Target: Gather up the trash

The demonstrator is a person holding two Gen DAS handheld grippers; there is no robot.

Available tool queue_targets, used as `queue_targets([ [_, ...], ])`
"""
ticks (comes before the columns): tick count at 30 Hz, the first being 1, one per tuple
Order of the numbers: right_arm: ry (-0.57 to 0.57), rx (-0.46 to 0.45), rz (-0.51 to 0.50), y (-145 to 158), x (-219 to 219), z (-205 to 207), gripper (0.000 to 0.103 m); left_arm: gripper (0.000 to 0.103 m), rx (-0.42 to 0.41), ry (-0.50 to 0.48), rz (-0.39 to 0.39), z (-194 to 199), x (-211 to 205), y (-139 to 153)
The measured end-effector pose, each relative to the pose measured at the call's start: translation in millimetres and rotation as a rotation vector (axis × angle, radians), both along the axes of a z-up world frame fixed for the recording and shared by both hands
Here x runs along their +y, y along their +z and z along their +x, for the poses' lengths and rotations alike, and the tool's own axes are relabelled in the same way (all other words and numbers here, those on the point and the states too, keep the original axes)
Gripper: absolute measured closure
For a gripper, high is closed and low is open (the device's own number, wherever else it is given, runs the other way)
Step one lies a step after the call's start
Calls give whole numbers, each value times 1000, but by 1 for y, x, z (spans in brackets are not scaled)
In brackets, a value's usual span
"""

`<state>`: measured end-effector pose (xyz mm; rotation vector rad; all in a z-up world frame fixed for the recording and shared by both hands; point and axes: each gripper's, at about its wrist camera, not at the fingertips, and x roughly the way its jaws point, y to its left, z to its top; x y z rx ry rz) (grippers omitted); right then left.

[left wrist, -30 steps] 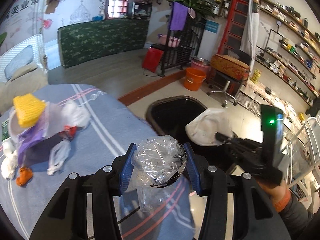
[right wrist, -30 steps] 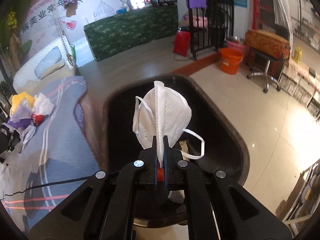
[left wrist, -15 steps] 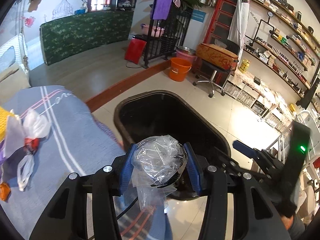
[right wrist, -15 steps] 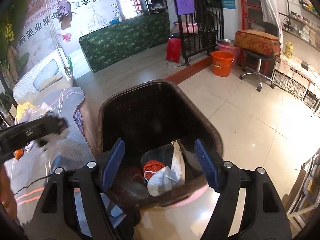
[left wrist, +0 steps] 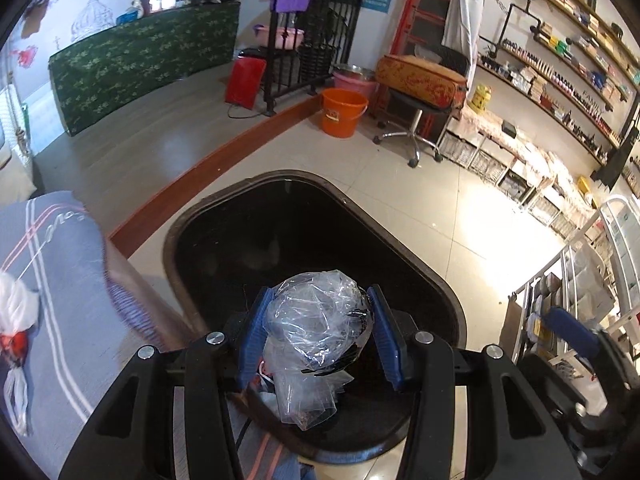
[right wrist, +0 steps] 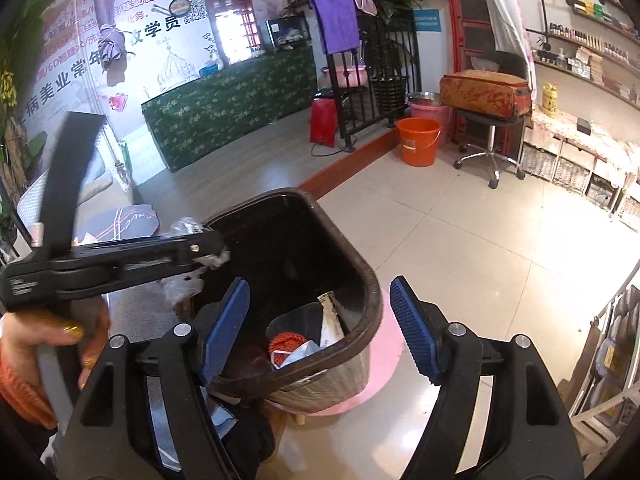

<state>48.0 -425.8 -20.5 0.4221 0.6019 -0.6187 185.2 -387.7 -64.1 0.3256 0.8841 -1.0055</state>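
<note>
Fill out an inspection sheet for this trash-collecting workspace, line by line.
Surface: blue-grey striped bedspread beside the bin; glossy pale tile floor.
Job's things: black plastic trash bin holding a white face mask, an orange knitted piece and a clear cup; crumpled clear plastic bag above the bin opening.
Clutter: white and red scraps left on the bedspread.
Grippers: left hand-held gripper shut on the plastic bag; right hand-held gripper open, nothing between its blue pads, jaws just opened.
Cables: black cord on the floor by the red bag.
Surroundings: orange bucket, swivel stool, wall shelves.
</note>
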Motion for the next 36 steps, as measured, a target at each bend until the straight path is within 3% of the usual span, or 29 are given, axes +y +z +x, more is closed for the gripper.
queue_targets([
  [8, -23, 17, 10, -3, -8, -8, 30, 52, 16, 5, 39, 5, -8, -9],
  [10, -27, 18, 16, -4, -9, -8, 30, 38, 19, 14, 42, 6, -7, -10],
  [15, -33, 18, 22, -2, -9, -5, 30, 18, 7, 9, 25, 6, -6, -6],
  [25, -56, 17, -2, 4, -17, -3, 25, 8, -31, 29, -28, 2, 9, 14],
  [36, -31, -6, 3, 7, -6, 7, 20, 6, -45, 83, -81, 8, 46, 29],
])
